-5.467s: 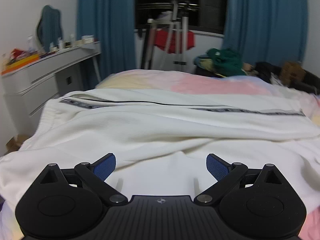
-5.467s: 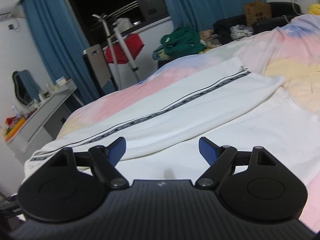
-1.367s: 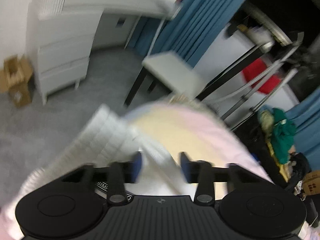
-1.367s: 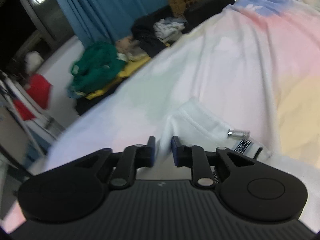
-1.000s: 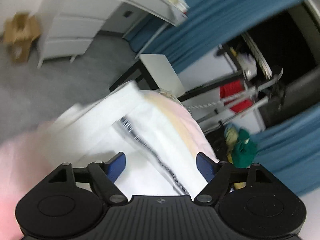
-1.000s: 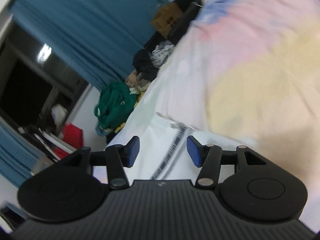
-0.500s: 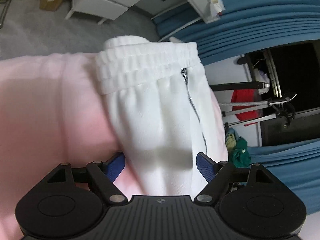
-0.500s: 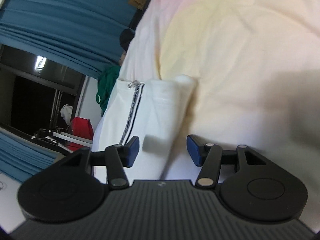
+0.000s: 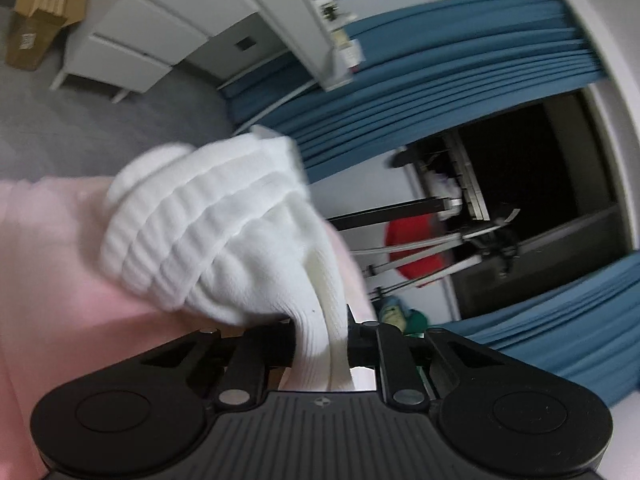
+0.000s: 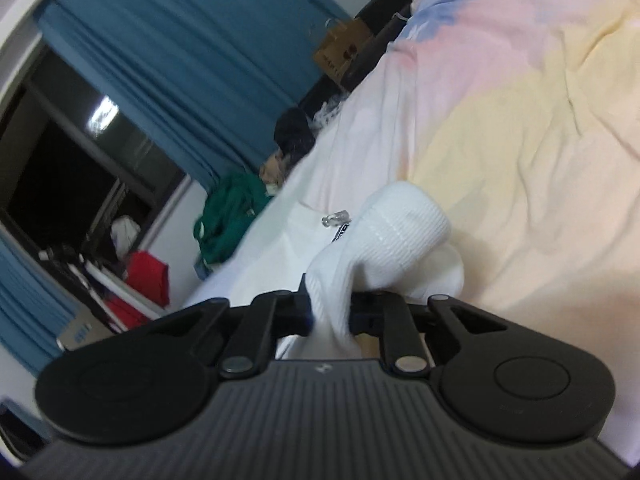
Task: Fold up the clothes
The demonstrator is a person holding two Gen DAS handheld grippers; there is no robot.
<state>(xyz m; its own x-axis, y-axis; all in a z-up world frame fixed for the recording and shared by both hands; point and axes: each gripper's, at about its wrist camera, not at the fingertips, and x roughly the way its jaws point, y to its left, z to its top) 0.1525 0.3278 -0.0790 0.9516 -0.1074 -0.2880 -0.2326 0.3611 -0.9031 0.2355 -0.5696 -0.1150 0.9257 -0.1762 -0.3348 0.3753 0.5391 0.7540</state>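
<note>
Trousers (image 9: 224,240) in the left view: white, ribbed waistband bunched, rising off the pink bedcover (image 9: 52,280). Left claw (image 9: 320,344) pinched tight on a thick wad of cloth, band just ahead & up-left.

Right view: right claw (image 10: 330,312) clamped on the cuff end (image 10: 400,236), zip pull beside it. Long axis runs between both grips, so each end's held; garment spans claw to claw.

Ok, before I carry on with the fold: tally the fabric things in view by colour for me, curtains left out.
White: 1, the white trousers, pinched by the left gripper and the right gripper.
Pastel: 1, the bedspread.
Green: 1, the green garment.
Red: 1, the red cloth.
Total: 4.
</note>
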